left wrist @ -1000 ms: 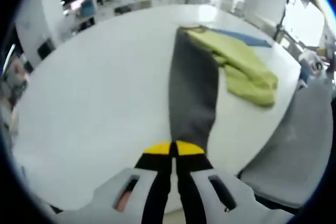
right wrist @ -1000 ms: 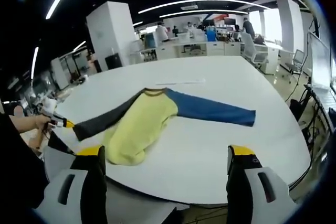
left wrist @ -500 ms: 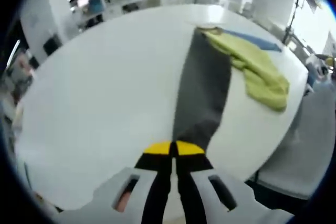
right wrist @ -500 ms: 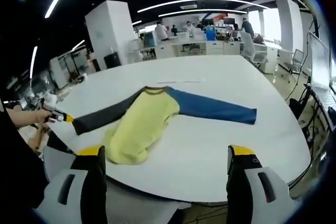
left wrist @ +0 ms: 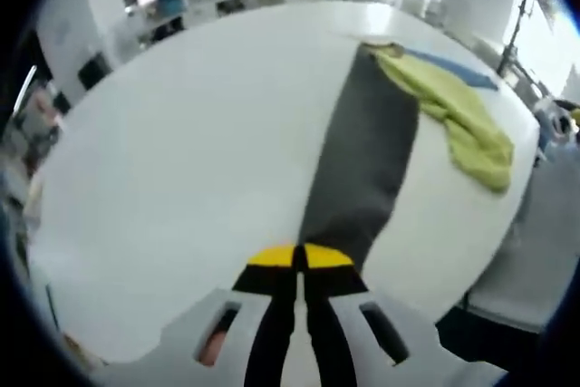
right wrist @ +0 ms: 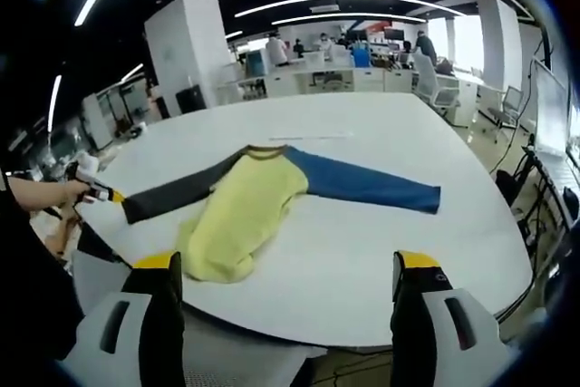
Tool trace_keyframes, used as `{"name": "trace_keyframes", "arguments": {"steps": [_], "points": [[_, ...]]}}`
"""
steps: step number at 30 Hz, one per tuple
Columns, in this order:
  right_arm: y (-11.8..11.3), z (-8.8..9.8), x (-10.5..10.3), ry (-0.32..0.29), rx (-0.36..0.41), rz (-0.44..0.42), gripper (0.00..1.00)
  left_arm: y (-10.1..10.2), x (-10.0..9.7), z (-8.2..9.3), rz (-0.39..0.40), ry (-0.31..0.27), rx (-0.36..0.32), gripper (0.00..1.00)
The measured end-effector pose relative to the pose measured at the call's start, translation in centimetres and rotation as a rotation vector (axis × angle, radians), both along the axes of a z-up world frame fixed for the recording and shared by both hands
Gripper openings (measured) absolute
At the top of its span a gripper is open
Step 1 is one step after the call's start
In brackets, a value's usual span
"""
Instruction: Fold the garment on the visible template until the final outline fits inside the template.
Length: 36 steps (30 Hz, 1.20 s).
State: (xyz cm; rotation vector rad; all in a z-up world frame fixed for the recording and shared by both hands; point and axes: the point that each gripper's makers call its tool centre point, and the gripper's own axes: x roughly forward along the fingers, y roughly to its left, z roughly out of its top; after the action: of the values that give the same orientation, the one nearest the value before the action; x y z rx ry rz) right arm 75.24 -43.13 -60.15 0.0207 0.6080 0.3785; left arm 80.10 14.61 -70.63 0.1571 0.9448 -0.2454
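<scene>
Your left gripper has its jaws together, clamped on the cuff of the dark grey sleeve, which runs from the yellow tips toward 1 o'clock across the white round table. Your right gripper hangs off the table's near edge with its jaws wide apart and nothing between them.

From the right gripper view, the long-sleeved shirt lies near the middle of the table: the yellow-green body bunched toward 7 o'clock, the blue sleeve stretched flat toward 3 o'clock, the grey sleeve drawn out toward 9 o'clock to the left gripper at the table's edge.

No template outline can be made out on the table, so you have no clear border to fold toward.

The risks from here: pull that grey sleeve any further outward and the whole shirt could drag toward the rim or slide off. The body is already rumpled, so folding over it would likely trap creases and bulge the final outline.
</scene>
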Motion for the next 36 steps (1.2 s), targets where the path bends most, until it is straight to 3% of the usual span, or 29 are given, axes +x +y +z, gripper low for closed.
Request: {"name": "trace_keyframes", "arguments": {"steps": [23, 36], "points": [[1.3, 0.1, 1.0, 0.031, -0.052, 0.010, 0.96, 6.1, 2.7, -2.6, 0.243, 0.055, -0.039, 0.00], [2.5, -0.6, 1.4, 0.052, -0.061, 0.018, 0.96, 8.6, 3.8, -3.8, 0.321, 0.087, -0.018, 0.00]]}}
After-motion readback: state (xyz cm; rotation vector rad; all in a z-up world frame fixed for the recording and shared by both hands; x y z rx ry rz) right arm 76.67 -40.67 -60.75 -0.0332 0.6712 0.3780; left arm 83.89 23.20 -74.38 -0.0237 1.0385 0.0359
